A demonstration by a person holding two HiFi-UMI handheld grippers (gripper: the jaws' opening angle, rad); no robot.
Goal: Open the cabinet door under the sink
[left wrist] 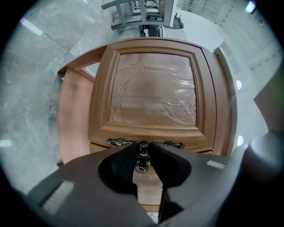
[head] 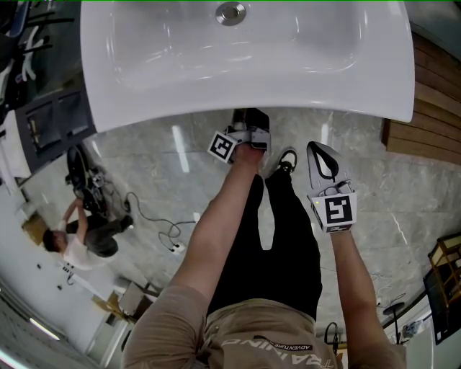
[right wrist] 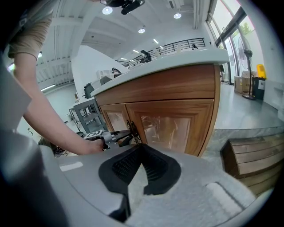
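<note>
Seen from above, the white sink (head: pixel 144 86) hides the wooden cabinet below it. My left gripper (head: pixel 250 124) reaches under the sink's front rim. In the left gripper view its jaws (left wrist: pixel 143 147) are shut on a round dark metal knob (left wrist: pixel 143 149) at the edge of a panelled cabinet door (left wrist: pixel 153 88). A second knob (left wrist: pixel 141 167) sits just beside it on the neighbouring door. The right gripper view shows both doors (right wrist: pixel 173 126) and the left gripper (right wrist: pixel 116 136) at the seam between them. My right gripper (head: pixel 322 153) (right wrist: pixel 141 148) hangs back, shut and empty.
The marble floor (head: pixel 403 209) runs under the cabinet. Stacked wooden boards (head: pixel 425 108) (right wrist: pixel 257 162) lie to the right. A person (head: pixel 79 241) crouches at the left with cables (head: pixel 169 234) nearby. A metal rack (left wrist: pixel 142 13) stands beyond the cabinet.
</note>
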